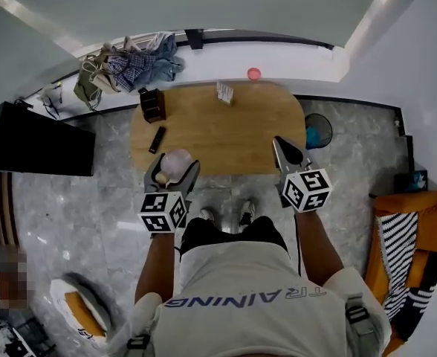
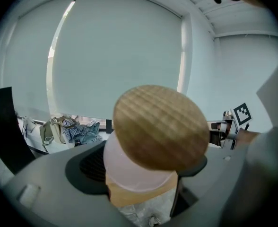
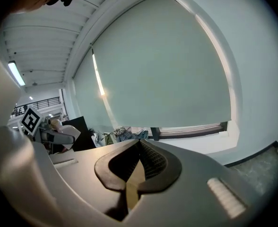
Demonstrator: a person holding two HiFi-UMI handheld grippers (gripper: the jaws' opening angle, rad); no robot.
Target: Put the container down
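We held the pink container [image 1: 177, 162] with its wooden lid [image 2: 160, 126] pinched between the left gripper's [image 1: 172, 175] jaws, by the table's [image 1: 226, 136] near edge; the right gripper [image 1: 284, 149] was pressed together, empty.

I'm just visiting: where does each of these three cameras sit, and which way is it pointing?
Head view: on the person's head, facing steeply down at the table; arms, torso, both tongs show.
Left gripper view: on the left tongs, facing the window blind; jaws clamp the container.
Right gripper view: on the right tongs, facing that blind; jaws together, empty.
Shared: all three catch the clothes pile.
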